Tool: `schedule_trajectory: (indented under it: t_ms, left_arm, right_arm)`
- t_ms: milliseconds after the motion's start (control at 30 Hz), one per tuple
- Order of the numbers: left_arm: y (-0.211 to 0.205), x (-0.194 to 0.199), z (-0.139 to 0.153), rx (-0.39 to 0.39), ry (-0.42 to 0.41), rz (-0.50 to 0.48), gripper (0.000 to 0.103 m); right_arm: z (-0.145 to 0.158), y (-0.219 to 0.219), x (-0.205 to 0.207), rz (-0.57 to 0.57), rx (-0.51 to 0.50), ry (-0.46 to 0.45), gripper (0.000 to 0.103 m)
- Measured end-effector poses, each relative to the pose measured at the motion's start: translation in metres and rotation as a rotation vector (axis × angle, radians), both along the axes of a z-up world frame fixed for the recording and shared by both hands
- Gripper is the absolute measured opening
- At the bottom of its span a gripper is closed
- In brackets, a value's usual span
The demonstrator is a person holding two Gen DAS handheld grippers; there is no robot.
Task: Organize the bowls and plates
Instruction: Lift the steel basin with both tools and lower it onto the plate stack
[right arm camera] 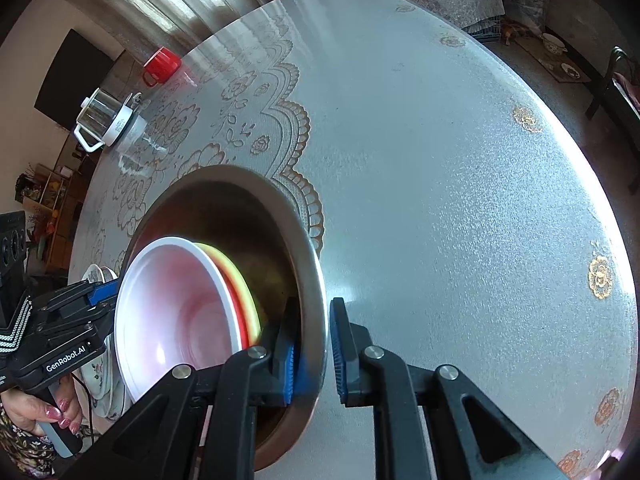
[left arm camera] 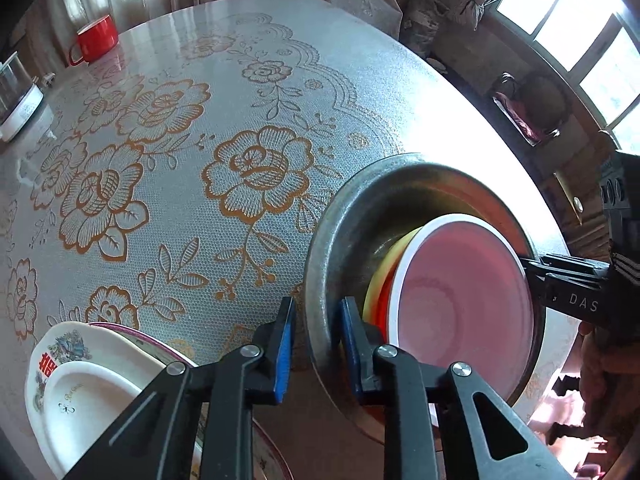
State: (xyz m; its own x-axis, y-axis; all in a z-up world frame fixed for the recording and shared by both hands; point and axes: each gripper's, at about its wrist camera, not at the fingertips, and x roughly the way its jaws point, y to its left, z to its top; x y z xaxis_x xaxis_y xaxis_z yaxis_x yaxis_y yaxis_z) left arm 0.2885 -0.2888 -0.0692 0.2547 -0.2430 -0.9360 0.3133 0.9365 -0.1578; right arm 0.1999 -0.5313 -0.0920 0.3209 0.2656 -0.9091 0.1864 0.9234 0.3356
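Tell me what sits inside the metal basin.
Inside the metal basin sits a white-rimmed bowl with a pinkish inside, nested on a red bowl and a yellow bowl. Their lower parts and the basin's bottom are covered.

Yellow bowl (left arm camera: 380, 276) mostly hidden by red bowl (left arm camera: 464, 296); plate stack (left arm camera: 80, 384) cut off, count unclear.

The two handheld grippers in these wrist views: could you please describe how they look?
Both are black, with angular linked fingers, silver pivot bolts and blue ribbed pads. The left gripper bears white "GenRobot.AI" lettering, a grey grip, a thin black cable and a black-and-white patterned strap. The right gripper shows white letters "DAS" and a similar strap. The left hand has glossy pink nails beside a dark floral sleeve.
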Motion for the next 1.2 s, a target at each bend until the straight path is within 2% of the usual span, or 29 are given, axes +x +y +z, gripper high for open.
schedule_trajectory:
  t_ms: [133, 200, 433, 733, 1033, 1200]
  left_arm:
    - [0.003, -0.004, 0.002, -0.011, -0.001, 0.030, 0.020]
    - [0.002, -0.004, 0.002, -0.022, 0.001, 0.031, 0.015]
    - [0.001, -0.015, 0.008, -0.026, -0.017, 0.054, 0.015]
    - [0.011, -0.030, 0.036, -0.071, -0.052, 0.067, 0.015]
    - [0.062, -0.054, 0.071, -0.128, -0.095, 0.100, 0.015]
    - [0.101, -0.066, 0.085, -0.124, -0.117, 0.139, 0.015]
  right_arm:
    - [0.000, 0.002, 0.002, 0.024, -0.012, -0.003, 0.013]
    - [0.002, 0.006, 0.003, 0.045, -0.024, -0.007, 0.009]
    - [0.003, 0.002, 0.005, 0.051, 0.001, -0.005, 0.009]
    - [0.035, 0.011, -0.003, 0.034, -0.006, -0.038, 0.009]
    - [0.081, 0.052, -0.016, 0.047, -0.015, -0.105, 0.009]
    - [0.095, 0.091, -0.016, 0.083, -0.018, -0.130, 0.009]
